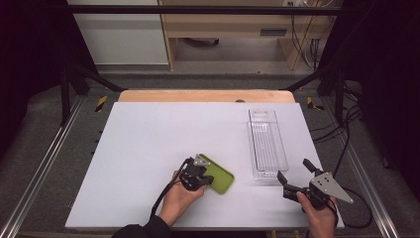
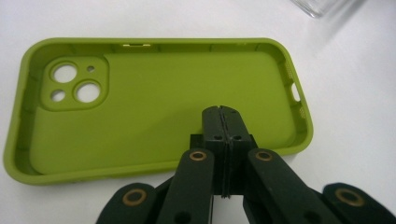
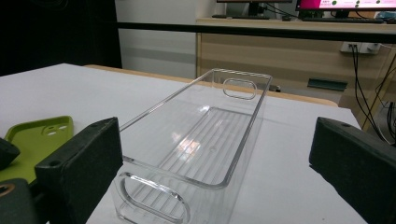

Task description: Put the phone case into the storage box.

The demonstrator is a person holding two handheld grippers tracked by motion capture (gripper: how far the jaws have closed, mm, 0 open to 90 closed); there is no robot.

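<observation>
White tabletop (image 1: 138,148) is carrying your lime-green silicone phone case (image 2: 154,107), lying hollow side up. Your left gripper (image 2: 223,112), jaws clenched with nothing between, is pressing inside it, probably sliding it toward the clear plastic tray (image 3: 205,135). Your right gripper (image 3: 215,154) is waiting, jaws released. Next, I think, you need a grasp on the rim.

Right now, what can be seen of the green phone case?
The green phone case is a lime, matte, rubbery-looking shell lying flat on the white table with its hollow inside facing up. A raised camera block with round cutouts sits in one corner, and slots pierce the rim. It lies left of the clear bin, apart from it. The left gripper, jaws shut, is over its near long edge; whether it pinches the rim cannot be told.
</observation>
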